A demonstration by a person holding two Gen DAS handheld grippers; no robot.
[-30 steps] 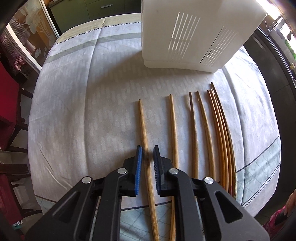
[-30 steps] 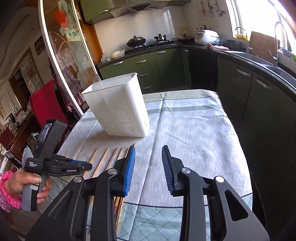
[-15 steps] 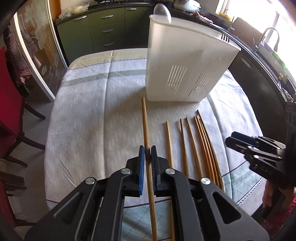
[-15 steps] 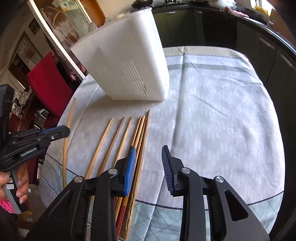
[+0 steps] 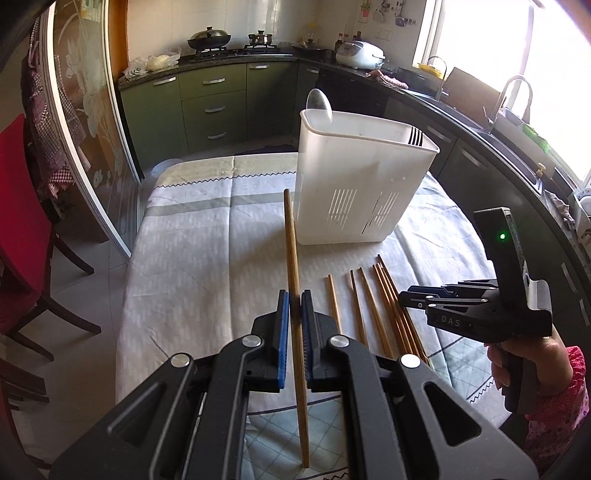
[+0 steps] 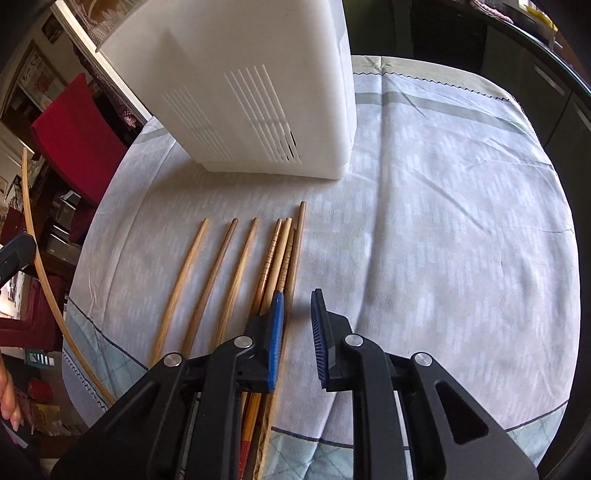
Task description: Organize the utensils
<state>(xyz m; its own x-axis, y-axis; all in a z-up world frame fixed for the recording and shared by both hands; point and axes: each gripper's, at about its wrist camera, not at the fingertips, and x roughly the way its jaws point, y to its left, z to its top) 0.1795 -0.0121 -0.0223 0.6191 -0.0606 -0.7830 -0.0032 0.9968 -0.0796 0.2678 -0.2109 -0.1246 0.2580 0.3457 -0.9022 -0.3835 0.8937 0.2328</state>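
The left gripper [image 5: 294, 308] clamped 1 wooden chopstick [image 5: 291, 243], tip toward the white utensil holder [image 5: 354, 192] at 1 o'clock. The right gripper [image 6: 297, 314] jaws, narrow and closing, held nothing above the 6 loose chopsticks [image 6: 236, 266] on the tablecloth [image 6: 443, 221].

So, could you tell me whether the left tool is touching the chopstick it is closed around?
Touching. The left wrist view shows the left tool with both blue pads pressed against the chopstick, with no gap either side.

Home kitchen: green cabinets [image 5: 214, 107] stand behind the cloth-covered surface [image 5: 207, 258], with stove pots [image 5: 209, 36] above and a sink faucet [image 5: 515, 94] to the right.
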